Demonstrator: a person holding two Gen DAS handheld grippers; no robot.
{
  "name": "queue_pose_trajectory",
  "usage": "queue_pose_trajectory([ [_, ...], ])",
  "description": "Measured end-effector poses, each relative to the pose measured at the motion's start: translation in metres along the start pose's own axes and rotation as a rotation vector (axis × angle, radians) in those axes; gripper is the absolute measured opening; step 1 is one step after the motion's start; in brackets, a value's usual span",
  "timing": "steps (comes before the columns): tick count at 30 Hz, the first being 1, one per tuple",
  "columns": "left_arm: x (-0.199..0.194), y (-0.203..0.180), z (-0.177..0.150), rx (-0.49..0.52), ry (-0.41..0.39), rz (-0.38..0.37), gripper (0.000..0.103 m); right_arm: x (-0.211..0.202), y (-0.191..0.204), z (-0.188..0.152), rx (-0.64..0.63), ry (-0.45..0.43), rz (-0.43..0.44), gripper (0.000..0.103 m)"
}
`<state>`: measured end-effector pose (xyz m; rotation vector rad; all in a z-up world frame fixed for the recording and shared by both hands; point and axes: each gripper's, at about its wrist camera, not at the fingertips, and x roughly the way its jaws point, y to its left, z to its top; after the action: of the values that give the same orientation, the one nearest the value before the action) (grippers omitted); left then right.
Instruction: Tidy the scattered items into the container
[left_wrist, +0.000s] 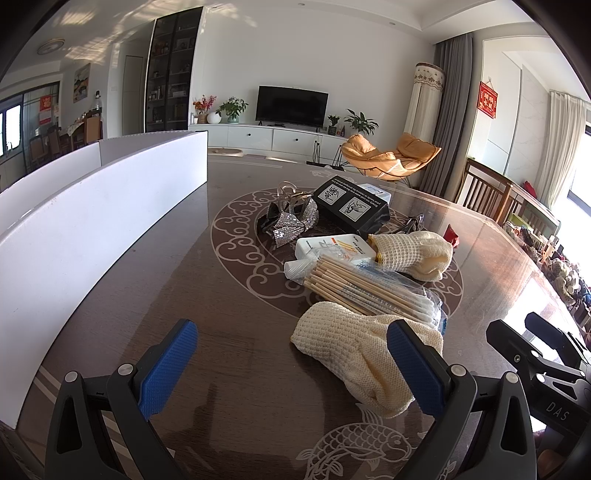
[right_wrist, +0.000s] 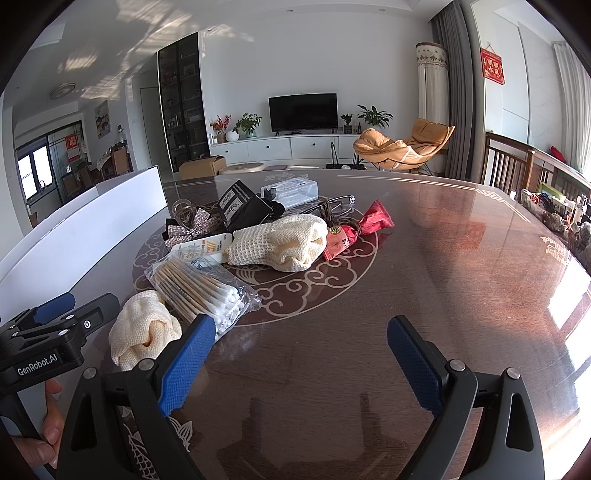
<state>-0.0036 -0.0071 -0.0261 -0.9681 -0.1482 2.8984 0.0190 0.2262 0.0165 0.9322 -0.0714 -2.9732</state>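
Here, the dark brown patterned wooden table (left_wrist: 229, 332) carries a tall white open cardboard container (left_wrist: 92, 229) along its left side. Beside it lies the scattered heap: a black printed box (left_wrist: 351, 206), two cream knitted gloves (right_wrist: 280, 243), a clear bag of wooden cotton swabs (right_wrist: 207, 288), and a red wrapped packet (right_wrist: 354, 232). The left gripper (left_wrist: 291, 354) and right gripper (right_wrist: 301, 354) both hover with blue-padded fingers (right_wrist: 184, 365) apart, empty.

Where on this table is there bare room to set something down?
The widest bare stretch is the table's right side, beyond the red packet. A narrower strip runs between the white box and the pile. The middle is crowded: cotton swabs, two knitted gloves, a black box, all touching or overlapping.
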Motion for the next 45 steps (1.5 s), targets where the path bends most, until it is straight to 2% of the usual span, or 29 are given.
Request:
queue_pose_trajectory([
  [25, -0.003, 0.002, -0.001, -0.011, -0.009, -0.004, 0.103, 0.001, 0.001, 0.000, 0.000, 0.005, 0.001, 0.095],
  [30, -0.004, 0.002, -0.003, -0.014, 0.012, 0.029, 0.103, 0.000, -0.003, 0.000, 0.016, -0.008, 0.039, 0.095],
  [34, -0.006, -0.002, -0.008, 0.018, 0.029, 0.044, 0.103, 0.008, -0.006, -0.002, 0.040, 0.045, 0.073, 0.095],
  [38, -0.011, 0.002, -0.016, 0.024, 0.052, 0.051, 0.103, 0.017, 0.002, -0.002, -0.006, 0.103, 0.109, 0.095],
  [42, -0.022, 0.024, -0.020, -0.001, 0.051, 0.080, 0.103, 0.034, 0.010, 0.000, -0.030, 0.182, 0.064, 0.095],
  [45, -0.030, 0.037, -0.021, -0.027, 0.039, 0.093, 0.103, 0.049, 0.016, 0.003, -0.003, 0.239, 0.074, 0.095],
])
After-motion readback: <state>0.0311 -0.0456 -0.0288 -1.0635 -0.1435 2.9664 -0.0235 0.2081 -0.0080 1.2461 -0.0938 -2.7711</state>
